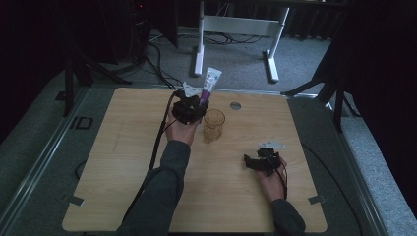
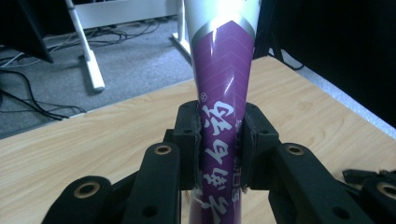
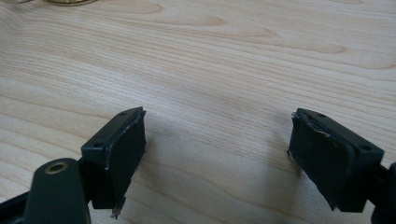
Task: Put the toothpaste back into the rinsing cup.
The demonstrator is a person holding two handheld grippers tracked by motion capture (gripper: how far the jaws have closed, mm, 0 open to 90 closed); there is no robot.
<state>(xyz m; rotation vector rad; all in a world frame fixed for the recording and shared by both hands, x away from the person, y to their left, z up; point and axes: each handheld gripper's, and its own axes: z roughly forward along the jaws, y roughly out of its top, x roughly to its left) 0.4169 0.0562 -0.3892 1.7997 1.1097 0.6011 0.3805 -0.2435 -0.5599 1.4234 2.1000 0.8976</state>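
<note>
A purple and white tube [image 1: 211,81] stands upright in my left gripper [image 1: 196,101], which is shut on its lower part, a little above the table and just left of an amber see-through cup [image 1: 214,125]. In the left gripper view the tube [image 2: 223,88] rises between the two pads, white characters on its purple body. My right gripper [image 1: 253,162] rests low over the wood at the right, open, with nothing between its fingers [image 3: 122,149]. The cup's base [image 3: 70,2] peeks in at the top left of the right gripper view.
The light wooden table [image 1: 123,162] has a small round metal grommet [image 1: 235,105] near its far edge. Beyond it stand a white desk frame [image 1: 236,29] and cables on grey carpet. Black stands flank both far corners.
</note>
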